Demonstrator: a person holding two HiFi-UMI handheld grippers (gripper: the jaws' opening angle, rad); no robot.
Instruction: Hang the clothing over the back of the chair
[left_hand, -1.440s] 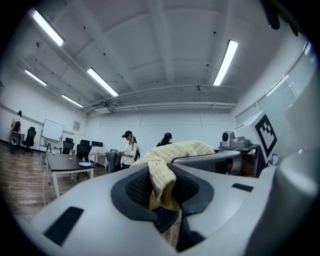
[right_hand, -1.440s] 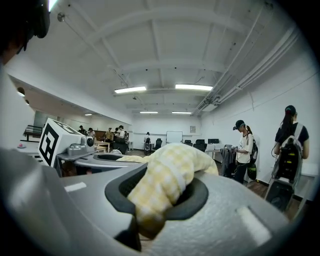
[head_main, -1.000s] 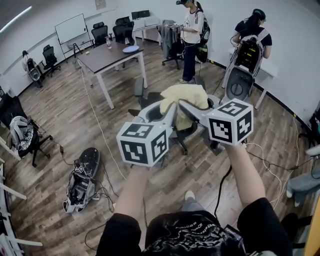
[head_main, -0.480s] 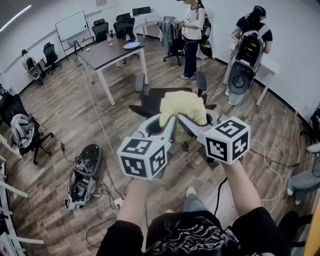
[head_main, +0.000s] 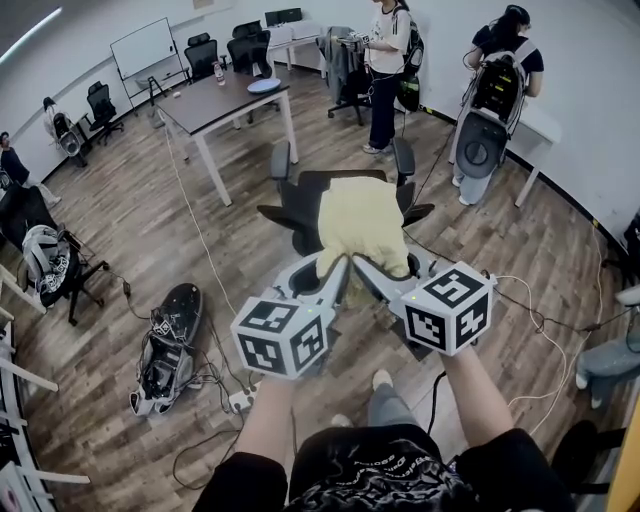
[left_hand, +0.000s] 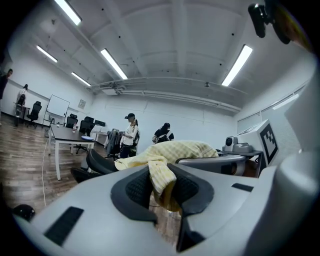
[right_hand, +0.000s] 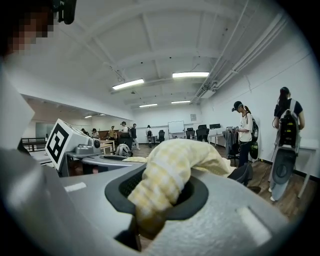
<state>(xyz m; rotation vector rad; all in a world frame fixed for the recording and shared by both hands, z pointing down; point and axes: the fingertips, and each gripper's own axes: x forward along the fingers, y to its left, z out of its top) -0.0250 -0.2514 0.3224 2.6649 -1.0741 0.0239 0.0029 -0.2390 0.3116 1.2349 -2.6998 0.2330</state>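
Observation:
A pale yellow checked garment (head_main: 362, 222) lies draped over the top of a black office chair (head_main: 300, 200) just beyond my hands. My left gripper (head_main: 340, 264) is shut on the garment's near left edge, and the cloth (left_hand: 159, 172) bunches between its dark pads. My right gripper (head_main: 358, 264) is shut on the near right edge, with a thick fold (right_hand: 165, 185) filling its jaws. Both grippers sit side by side, close to the chair's near side. The chair's back is mostly hidden under the cloth.
A grey table (head_main: 215, 105) stands beyond the chair. Two people (head_main: 388, 60) work at chairs along the far wall. A bag and cables (head_main: 165, 355) lie on the wooden floor at my left. More office chairs (head_main: 45, 265) stand at the far left.
Both grippers have come down together with the garment, which now spreads flatter and lower over the chair. The grips have not changed.

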